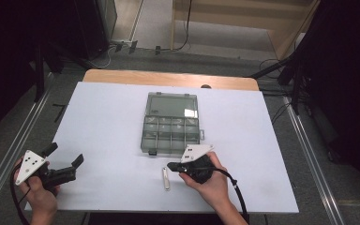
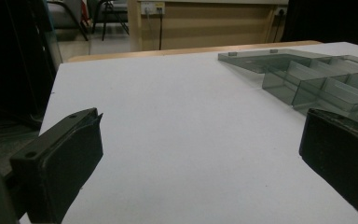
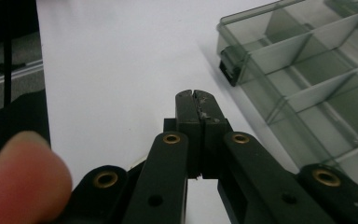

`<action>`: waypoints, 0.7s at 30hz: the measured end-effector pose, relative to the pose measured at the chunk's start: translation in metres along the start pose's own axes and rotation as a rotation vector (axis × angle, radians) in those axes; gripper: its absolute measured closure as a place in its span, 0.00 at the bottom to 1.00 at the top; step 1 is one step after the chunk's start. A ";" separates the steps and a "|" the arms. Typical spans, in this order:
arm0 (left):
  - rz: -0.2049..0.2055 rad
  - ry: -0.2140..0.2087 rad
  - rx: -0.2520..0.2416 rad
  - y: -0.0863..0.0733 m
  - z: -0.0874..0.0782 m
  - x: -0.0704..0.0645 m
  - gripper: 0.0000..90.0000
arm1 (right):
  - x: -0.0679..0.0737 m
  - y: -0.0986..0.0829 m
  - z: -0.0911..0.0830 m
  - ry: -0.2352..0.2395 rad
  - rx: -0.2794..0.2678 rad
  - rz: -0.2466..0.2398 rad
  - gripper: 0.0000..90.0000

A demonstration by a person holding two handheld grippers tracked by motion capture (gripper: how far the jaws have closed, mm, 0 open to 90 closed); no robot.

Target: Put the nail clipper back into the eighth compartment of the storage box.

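A smoky clear compartment box (image 1: 171, 124) lies open at the table's middle, its lid flat toward the far side. My right gripper (image 1: 170, 165) sits just in front of the box's near edge with its jaws pressed together and nothing between them (image 3: 196, 99). The box (image 3: 307, 70) lies to its right there, its black latch (image 3: 229, 70) close by. A small pale slim object (image 1: 166, 179) lies on the table beside the right gripper. My left gripper (image 1: 67, 153) is at the near left, jaws wide apart (image 2: 200, 154) over bare table, with the box (image 2: 317, 79) off to its right.
The white table top (image 1: 108, 117) has a wooden strip (image 1: 168, 78) along its far edge. Cables and dark stands (image 1: 300, 70) surround the table on the floor. A fingertip (image 3: 21, 182) shows at the lower left of the right gripper view.
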State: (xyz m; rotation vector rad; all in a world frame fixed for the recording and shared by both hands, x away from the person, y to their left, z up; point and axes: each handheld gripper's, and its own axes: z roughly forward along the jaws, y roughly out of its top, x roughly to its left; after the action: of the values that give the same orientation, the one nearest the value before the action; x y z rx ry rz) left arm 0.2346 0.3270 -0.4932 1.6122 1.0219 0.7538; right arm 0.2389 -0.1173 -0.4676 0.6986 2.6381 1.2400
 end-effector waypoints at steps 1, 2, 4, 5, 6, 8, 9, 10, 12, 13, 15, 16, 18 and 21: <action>0.000 0.000 0.000 0.000 0.000 0.000 0.00 | 0.000 0.000 0.000 0.000 0.000 0.000 1.00; 0.001 -0.001 0.001 0.000 0.000 0.000 0.00 | 0.001 0.000 0.002 0.002 0.005 -0.004 1.00; 0.004 -0.002 0.001 0.000 0.000 0.000 0.00 | 0.004 -0.001 0.007 0.012 0.019 -0.012 1.00; 0.004 -0.002 0.001 0.000 0.000 0.000 0.00 | 0.006 -0.002 0.011 0.018 0.030 -0.017 1.00; 0.004 -0.002 0.001 0.000 0.000 0.000 0.00 | 0.007 -0.003 0.013 0.020 0.038 -0.016 1.00; 0.004 -0.003 0.002 0.000 0.000 0.000 0.00 | 0.007 -0.004 0.015 0.025 0.045 -0.011 1.00; 0.005 -0.003 0.003 0.000 0.000 0.000 0.00 | 0.007 -0.005 0.017 0.033 0.052 -0.017 1.00; 0.004 -0.004 0.002 0.000 0.000 0.000 0.00 | 0.008 -0.006 0.019 0.038 0.057 -0.015 1.00; 0.005 -0.004 0.002 0.000 0.000 0.000 0.00 | 0.010 -0.007 0.022 0.045 0.067 -0.023 1.00; 0.007 -0.004 0.004 0.000 0.000 0.000 0.00 | 0.012 -0.007 0.024 0.051 0.076 -0.024 1.00; 0.008 -0.004 0.004 0.000 0.000 0.000 0.00 | 0.014 -0.007 0.028 0.055 0.088 -0.040 1.00; 0.008 -0.004 0.005 0.000 0.000 0.000 0.00 | 0.016 -0.007 0.029 0.056 0.094 -0.046 1.00; 0.008 -0.004 0.005 0.000 0.000 0.000 0.00 | 0.019 -0.007 0.033 0.065 0.105 -0.056 1.00; 0.005 -0.005 0.003 0.000 0.000 0.000 0.00 | 0.024 -0.008 0.041 0.082 0.127 -0.068 1.00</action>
State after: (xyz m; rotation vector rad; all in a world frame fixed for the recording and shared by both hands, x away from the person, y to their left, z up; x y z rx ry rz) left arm 0.2344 0.3271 -0.4930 1.6197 1.0161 0.7515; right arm 0.2278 -0.0821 -0.4988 0.5826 2.8022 1.1137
